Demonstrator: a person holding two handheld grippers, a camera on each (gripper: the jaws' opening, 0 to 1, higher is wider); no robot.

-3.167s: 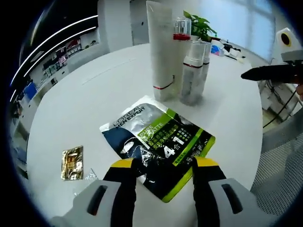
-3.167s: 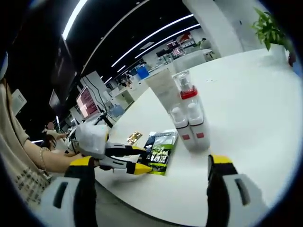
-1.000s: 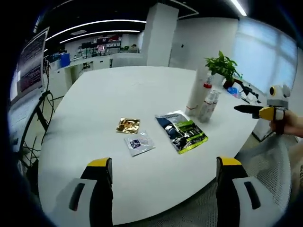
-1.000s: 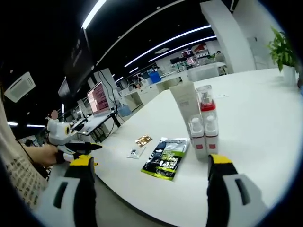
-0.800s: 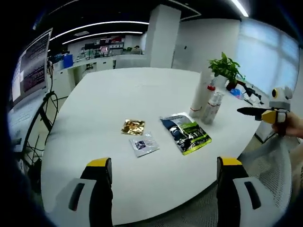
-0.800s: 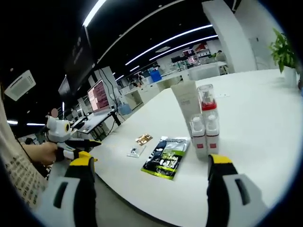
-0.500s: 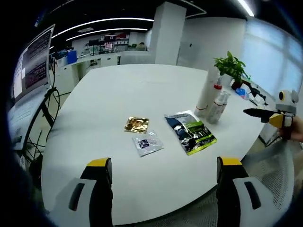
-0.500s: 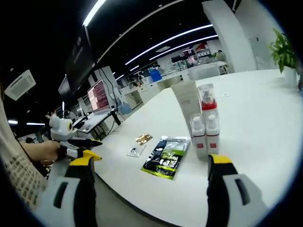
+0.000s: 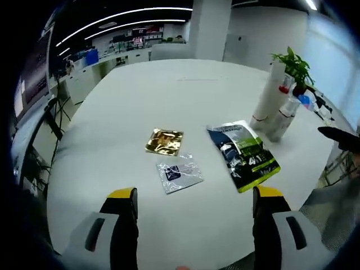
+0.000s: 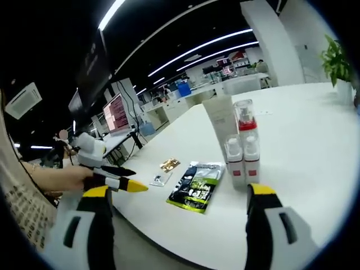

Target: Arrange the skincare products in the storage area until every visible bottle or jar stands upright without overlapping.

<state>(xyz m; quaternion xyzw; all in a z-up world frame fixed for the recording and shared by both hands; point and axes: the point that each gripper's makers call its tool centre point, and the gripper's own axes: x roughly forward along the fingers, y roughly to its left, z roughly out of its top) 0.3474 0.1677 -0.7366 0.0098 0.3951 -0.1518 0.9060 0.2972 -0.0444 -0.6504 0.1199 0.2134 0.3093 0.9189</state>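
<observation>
Counting around the white tube (image 9: 270,94): that's one tube, with three pump bottles (image 10: 243,153) standing right beside it. In front of it lie three flat sachets: one dark green-edged pouch (image 9: 243,154), one clear packet (image 9: 179,173), one gold packet (image 9: 165,141).

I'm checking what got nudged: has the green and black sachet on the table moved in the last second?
No. The green and black sachet lies just left of the upright bottles in the right gripper view, as it did a second ago; its shift in the left gripper view is camera motion.
</observation>
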